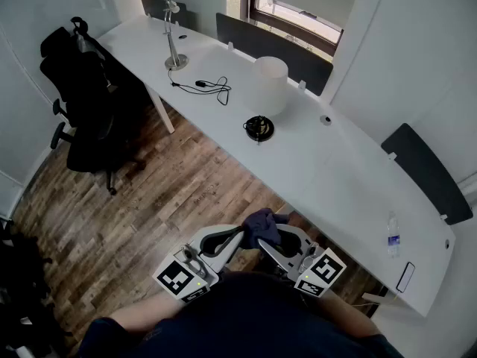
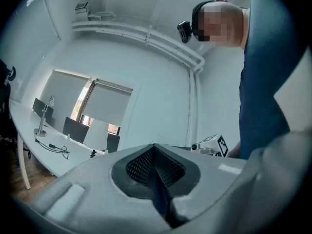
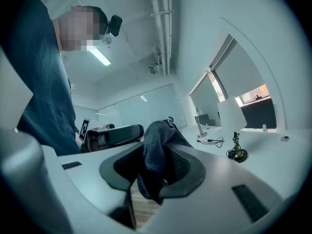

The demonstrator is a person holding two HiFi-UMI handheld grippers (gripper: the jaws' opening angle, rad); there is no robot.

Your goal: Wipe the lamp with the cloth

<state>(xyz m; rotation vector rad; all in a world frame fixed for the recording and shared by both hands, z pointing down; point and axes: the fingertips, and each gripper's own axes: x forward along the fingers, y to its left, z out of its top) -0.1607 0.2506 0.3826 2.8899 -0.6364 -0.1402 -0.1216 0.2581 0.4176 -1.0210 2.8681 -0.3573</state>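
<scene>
The lamp (image 1: 268,85) has a white cylinder shade and a round black base (image 1: 258,128); it stands on the long white desk (image 1: 328,170), well ahead of both grippers. It also shows at the right of the right gripper view, lamp (image 3: 231,115). My right gripper (image 1: 274,242) (image 3: 157,175) is shut on a dark blue cloth (image 1: 261,226) (image 3: 156,152), which bunches up above the jaws. My left gripper (image 1: 235,235) (image 2: 157,179) is beside it, shut, with nothing between its jaws. Both are held low, close to the person's body, over the wood floor.
A silver desk lamp (image 1: 173,37) and a black cable (image 1: 210,87) lie further left on the desk. A black office chair (image 1: 83,95) stands on the floor at left. A water bottle (image 1: 393,237) stands near the desk's right end. Dark divider panels (image 1: 272,47) line the far edge.
</scene>
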